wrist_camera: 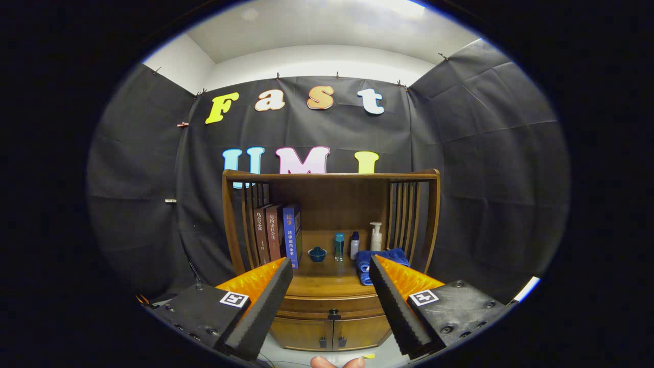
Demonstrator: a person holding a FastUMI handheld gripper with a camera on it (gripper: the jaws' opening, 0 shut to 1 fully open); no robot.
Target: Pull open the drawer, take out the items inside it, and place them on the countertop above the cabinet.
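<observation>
The wooden cabinet [331, 225] stands well ahead, its drawer [331, 305] closed under the countertop [327, 278], small dark knob [333, 314] centred. The gripper [331, 271] hangs with fingers spread wide, holding nothing. Best to come in level, straight at that knob (it's tiny). The drawer's contents are hidden; books [278, 232] and bottles [357, 243] crowd the top.

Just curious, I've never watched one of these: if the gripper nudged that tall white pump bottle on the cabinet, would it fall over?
Probably, if pushed high: the pump bottle looks tall and narrow, so tippy. Its smooth sides may slip. The gripper is open, well short of it.
</observation>
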